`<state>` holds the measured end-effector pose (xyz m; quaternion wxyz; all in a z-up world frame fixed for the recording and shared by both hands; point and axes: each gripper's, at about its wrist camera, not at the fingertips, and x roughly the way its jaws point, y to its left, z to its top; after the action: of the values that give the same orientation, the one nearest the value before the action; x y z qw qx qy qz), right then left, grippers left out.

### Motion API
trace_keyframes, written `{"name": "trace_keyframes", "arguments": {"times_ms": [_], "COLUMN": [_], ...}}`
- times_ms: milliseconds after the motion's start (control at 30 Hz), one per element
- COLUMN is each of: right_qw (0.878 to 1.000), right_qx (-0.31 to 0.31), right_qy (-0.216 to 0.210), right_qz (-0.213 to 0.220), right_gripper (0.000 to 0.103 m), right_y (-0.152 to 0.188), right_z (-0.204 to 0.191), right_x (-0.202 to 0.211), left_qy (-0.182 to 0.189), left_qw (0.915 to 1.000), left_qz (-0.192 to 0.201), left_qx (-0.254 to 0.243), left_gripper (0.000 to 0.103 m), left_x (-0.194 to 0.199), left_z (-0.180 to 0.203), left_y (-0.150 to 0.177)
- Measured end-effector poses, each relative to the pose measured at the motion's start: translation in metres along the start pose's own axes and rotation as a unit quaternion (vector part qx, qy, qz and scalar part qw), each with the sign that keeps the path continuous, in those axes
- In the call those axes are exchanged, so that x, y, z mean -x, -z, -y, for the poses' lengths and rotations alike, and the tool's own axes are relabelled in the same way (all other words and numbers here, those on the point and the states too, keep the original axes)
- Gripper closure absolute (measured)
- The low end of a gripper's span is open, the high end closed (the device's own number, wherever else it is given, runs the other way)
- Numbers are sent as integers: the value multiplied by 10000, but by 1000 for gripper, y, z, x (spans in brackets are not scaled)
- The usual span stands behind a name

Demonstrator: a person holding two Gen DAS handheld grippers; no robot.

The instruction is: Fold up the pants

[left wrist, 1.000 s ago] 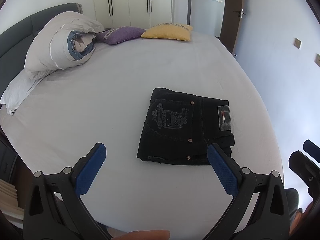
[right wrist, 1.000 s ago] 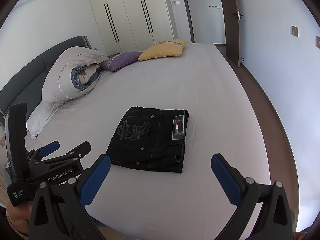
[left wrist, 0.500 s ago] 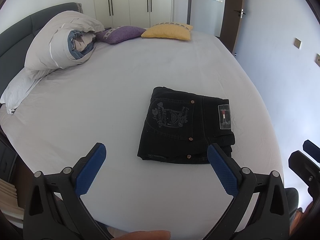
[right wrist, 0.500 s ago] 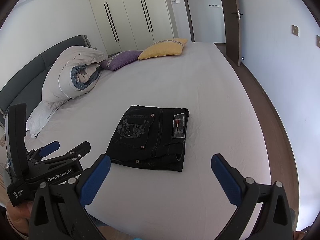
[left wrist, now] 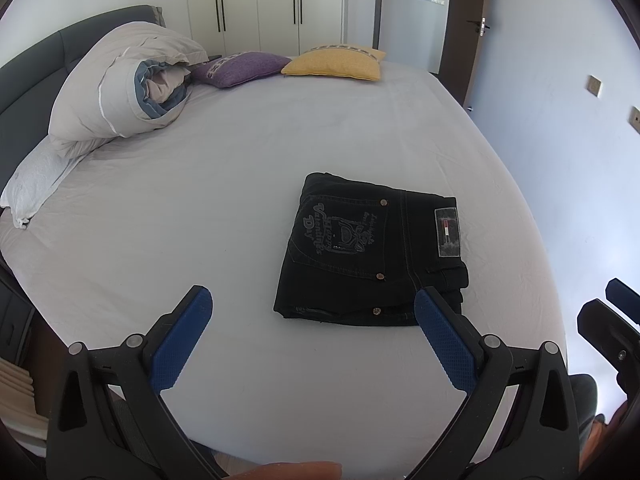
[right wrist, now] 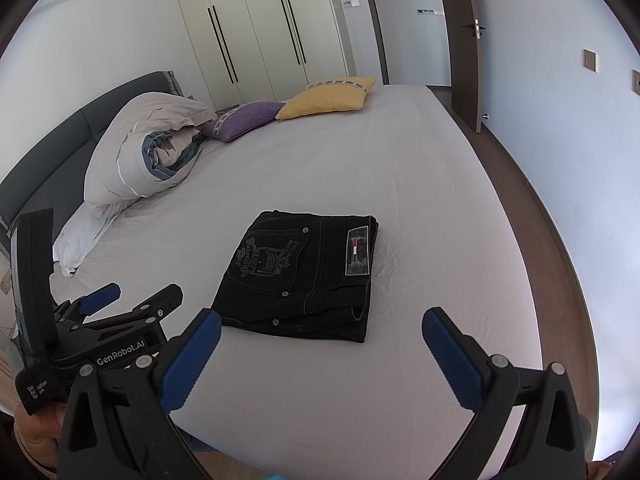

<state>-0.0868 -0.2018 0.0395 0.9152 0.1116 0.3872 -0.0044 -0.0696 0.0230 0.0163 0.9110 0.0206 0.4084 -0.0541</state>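
Observation:
Black pants (left wrist: 368, 252) lie folded into a compact rectangle on the white bed sheet (left wrist: 200, 220), back pocket embroidery and a label facing up. They also show in the right wrist view (right wrist: 304, 276). My left gripper (left wrist: 312, 336) is open and empty, held just short of the pants' near edge. My right gripper (right wrist: 320, 356) is open and empty, also short of the pants. The left gripper shows at the left of the right wrist view (right wrist: 132, 304).
A rolled grey duvet (left wrist: 120, 88) and a white pillow (left wrist: 36, 184) lie at the bed's left. A purple cushion (left wrist: 240, 68) and a yellow cushion (left wrist: 336, 64) sit at the far edge. A wardrobe (right wrist: 272, 32) and a door (right wrist: 460, 40) stand behind.
Both grippers have stayed open and almost still. The pants have not moved.

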Motion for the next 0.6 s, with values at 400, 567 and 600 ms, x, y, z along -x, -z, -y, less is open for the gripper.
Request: {"name": "trace_keyframes", "arguments": {"times_ms": [400,567,600], "right_qw": [10000,10000,10000], "right_qx": [-15,-14,-13], "right_qy": [8,12,13], "right_qz": [-10,-8,-8], "right_gripper": [0,0,0], "right_y": [4,3,4], "right_z": [0,0,0], "right_x": [1,1,1], "left_qy": [-1,7,9], "left_qw": [10000,10000,10000], "left_qz": [1,-9,-10], "left_qx": [6,14,12], "left_gripper": [0,0,0], "left_x": [0,-1,-1], "left_z": [1,1,1], "left_y": [0,2,3]}}
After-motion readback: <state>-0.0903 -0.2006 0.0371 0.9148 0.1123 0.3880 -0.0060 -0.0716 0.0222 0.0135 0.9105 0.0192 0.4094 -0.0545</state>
